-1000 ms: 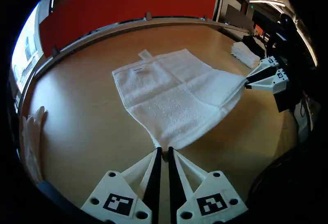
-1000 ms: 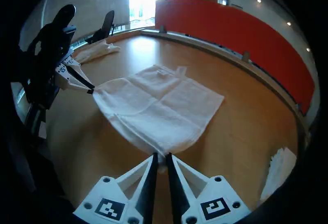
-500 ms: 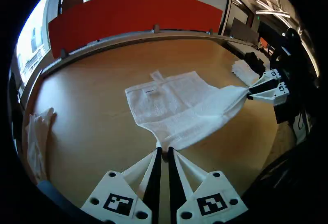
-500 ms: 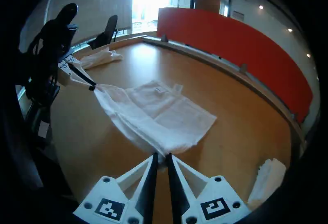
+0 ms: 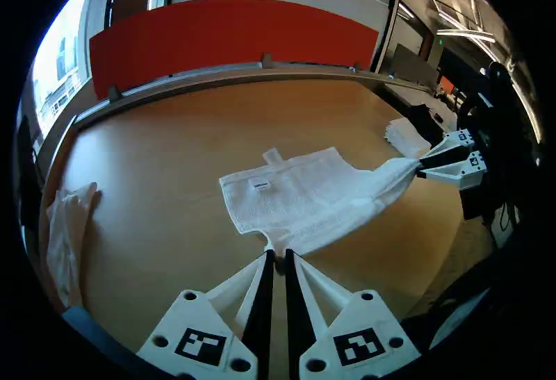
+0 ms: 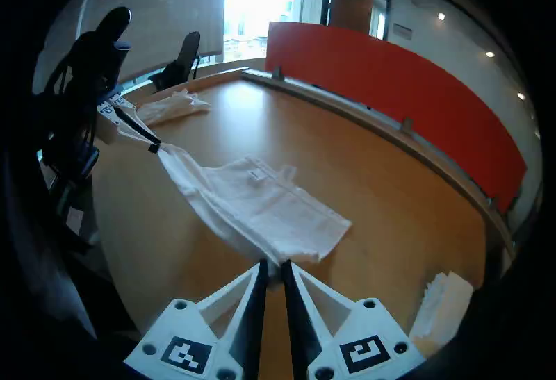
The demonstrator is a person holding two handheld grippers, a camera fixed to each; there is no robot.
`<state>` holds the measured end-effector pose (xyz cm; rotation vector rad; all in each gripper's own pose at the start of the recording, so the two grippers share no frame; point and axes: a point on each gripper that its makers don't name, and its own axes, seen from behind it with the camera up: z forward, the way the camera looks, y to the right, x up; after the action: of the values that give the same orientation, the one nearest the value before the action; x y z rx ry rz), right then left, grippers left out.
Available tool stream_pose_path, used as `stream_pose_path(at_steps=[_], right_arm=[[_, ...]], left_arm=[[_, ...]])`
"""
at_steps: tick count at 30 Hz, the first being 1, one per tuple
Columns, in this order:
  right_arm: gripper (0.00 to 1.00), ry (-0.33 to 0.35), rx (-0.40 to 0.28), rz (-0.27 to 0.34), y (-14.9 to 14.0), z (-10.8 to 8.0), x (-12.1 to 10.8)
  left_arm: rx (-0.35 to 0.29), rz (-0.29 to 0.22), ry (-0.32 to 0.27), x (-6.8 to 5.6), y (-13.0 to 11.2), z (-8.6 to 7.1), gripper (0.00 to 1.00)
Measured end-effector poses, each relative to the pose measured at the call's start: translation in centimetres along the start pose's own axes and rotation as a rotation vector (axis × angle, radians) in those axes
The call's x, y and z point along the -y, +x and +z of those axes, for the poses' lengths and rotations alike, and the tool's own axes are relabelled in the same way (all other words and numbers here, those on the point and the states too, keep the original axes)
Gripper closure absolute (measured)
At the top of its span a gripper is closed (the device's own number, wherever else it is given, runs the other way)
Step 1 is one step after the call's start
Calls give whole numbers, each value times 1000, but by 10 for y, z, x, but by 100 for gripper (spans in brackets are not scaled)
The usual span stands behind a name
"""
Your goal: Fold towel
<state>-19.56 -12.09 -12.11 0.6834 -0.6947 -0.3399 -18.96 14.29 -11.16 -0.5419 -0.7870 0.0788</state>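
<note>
in the left gripper view the left gripper (image 5: pixel 278 256) is clenched on one near corner of the towel (image 5: pixel 306 196), whose far half lies ahead on the table (image 5: pixel 153 171). in the right gripper view the right gripper (image 6: pixel 273 267) pinches the other corner, the lifted edge stretched between both.

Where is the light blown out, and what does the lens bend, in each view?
Right gripper view: the window is blown out white, its glare washing the table beneath, and the red panel curves. Left gripper view: daylight burns the left edge, the table's rim bows, the towel looks sharp.
</note>
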Motion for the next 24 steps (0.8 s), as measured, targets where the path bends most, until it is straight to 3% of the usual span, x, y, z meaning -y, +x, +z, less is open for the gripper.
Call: stream_pose_path(at_steps=[5, 14, 24], right_arm=[[83, -1, 0, 7, 0, -5, 0], [83, 1, 5, 1, 1, -1, -1], [83, -4, 39, -13, -2, 15, -14]], left_arm=[[-1, -14, -6, -5, 0, -6, 89], [6, -27, -1, -4, -2, -2, 89], [-10, -62, 15, 7, 11, 17, 89]])
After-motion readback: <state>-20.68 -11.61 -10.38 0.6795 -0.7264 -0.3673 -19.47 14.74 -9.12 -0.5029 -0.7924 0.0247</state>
